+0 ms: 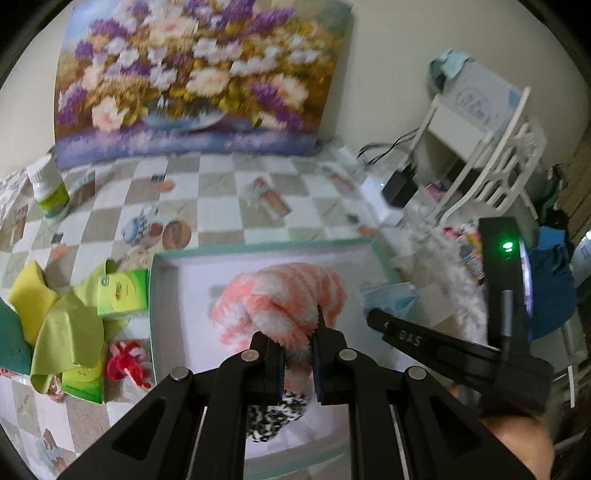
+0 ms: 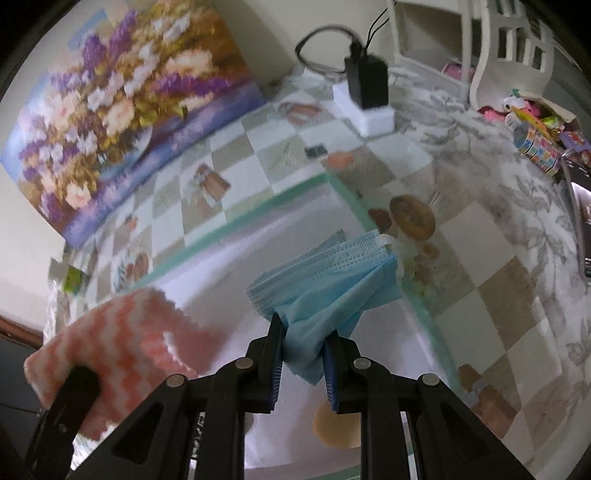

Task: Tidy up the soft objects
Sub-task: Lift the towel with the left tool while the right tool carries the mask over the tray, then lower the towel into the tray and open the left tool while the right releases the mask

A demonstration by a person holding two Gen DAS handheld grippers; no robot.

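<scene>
Cloth (image 1: 280,295) pink-white zigzag; mask (image 2: 332,280) pale blue; box rim (image 1: 258,246) mint green.

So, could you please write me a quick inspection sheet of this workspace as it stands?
Surface: checkered tablecloth, cluttered.
Job's things: pink-and-white fluffy cloth and blue face mask, both over the white tray; a black-and-white knit piece lies in the tray.
Clutter: yellow-green cloths, green boxes, red-white yarn item, white bottle.
Grippers: left hand-held gripper shut on the fluffy cloth; right hand-held gripper shut on the mask.
Cables: black cable looping from a black adapter.
Surroundings: flower painting against the wall, white rack.
</scene>
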